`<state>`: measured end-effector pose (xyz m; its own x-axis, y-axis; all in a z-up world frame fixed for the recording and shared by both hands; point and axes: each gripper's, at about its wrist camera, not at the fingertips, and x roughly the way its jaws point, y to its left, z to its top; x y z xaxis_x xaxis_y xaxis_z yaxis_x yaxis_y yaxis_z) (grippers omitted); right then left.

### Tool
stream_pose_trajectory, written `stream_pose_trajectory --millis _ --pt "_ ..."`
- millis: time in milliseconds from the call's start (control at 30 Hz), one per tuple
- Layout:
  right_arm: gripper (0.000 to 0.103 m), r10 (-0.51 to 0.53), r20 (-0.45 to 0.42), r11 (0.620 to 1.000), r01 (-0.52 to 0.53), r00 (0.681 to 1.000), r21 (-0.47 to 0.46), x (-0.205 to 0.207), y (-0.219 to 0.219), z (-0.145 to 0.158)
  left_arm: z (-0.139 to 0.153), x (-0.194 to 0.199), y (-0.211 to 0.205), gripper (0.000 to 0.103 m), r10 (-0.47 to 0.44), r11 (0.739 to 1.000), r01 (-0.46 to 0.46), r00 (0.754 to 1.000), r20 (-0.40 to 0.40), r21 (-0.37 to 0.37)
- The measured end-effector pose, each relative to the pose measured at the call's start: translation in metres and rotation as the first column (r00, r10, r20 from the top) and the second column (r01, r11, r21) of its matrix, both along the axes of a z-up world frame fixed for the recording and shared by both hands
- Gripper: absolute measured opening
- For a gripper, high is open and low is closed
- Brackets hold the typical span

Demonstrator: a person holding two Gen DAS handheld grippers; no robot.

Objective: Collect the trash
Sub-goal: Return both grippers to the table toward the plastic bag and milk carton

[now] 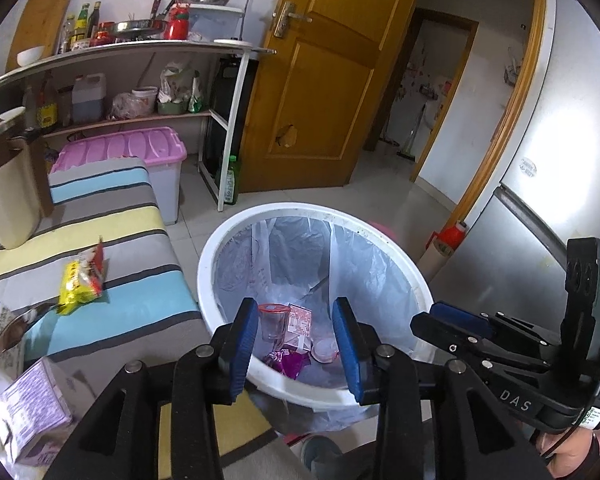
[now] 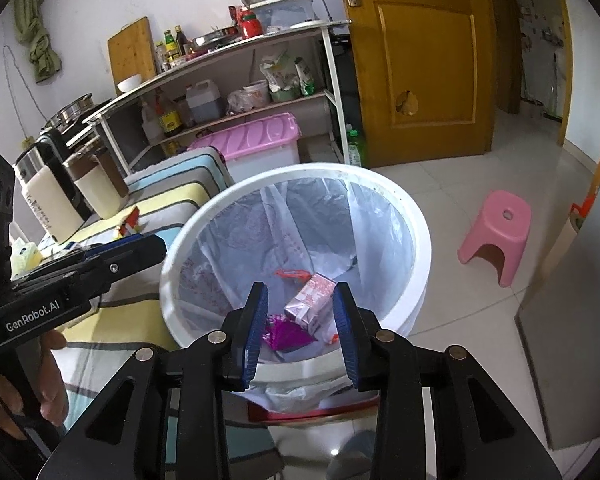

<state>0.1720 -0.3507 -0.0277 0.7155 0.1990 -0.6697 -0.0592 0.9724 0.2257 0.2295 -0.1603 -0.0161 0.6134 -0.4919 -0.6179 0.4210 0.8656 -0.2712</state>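
Note:
A white trash bin (image 1: pixel 220 240) (image 2: pixel 380 184) with a clear plastic liner stands on the floor beside a striped-cloth table. In it lie a clear plastic cup (image 1: pixel 274 320), a pink carton (image 1: pixel 300 318) (image 2: pixel 310 300), a purple wrapper (image 1: pixel 286 362) (image 2: pixel 284 334) and a round lid (image 1: pixel 326 350). My left gripper (image 1: pixel 296 344) (image 2: pixel 140 246) hovers over the bin's near rim, open, with nothing between its blue pads. My right gripper (image 2: pixel 300 332) (image 1: pixel 440 316) hangs over the bin too, open and empty. A yellow-and-red snack wrapper (image 1: pixel 82 280) lies on the striped cloth.
A purple box (image 1: pixel 32 412) sits at the table's near corner, and two tall appliances (image 2: pixel 52 200) stand on the table. A pink-lidded storage box (image 1: pixel 140 148), a metal shelf rack (image 1: pixel 140 48) and a wooden door (image 1: pixel 332 80) are behind the bin. A pink stool (image 2: pixel 496 232) and a fridge (image 1: pixel 540 200) stand to the right.

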Motion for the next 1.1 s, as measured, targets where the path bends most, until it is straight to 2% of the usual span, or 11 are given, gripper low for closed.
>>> stream_pose_trajectory --millis 467,833,1100 --pt "0.035 0.103 0.068 0.995 -0.102 0.992 -0.018 -0.035 0.042 0.032 0.024 -0.055 0.052 0.039 0.094 0.995 -0.095 0.992 0.085 0.005" --pt "0.035 0.218 0.065 0.976 -0.219 0.974 0.002 -0.053 0.082 0.025 0.021 -0.092 0.092 0.039 0.167 0.985 -0.17 0.982 0.089 0.023" --pt "0.038 0.259 0.063 0.966 -0.26 0.964 0.011 -0.055 0.096 0.025 0.015 -0.109 0.117 0.039 0.235 0.971 -0.239 0.968 0.082 0.033"
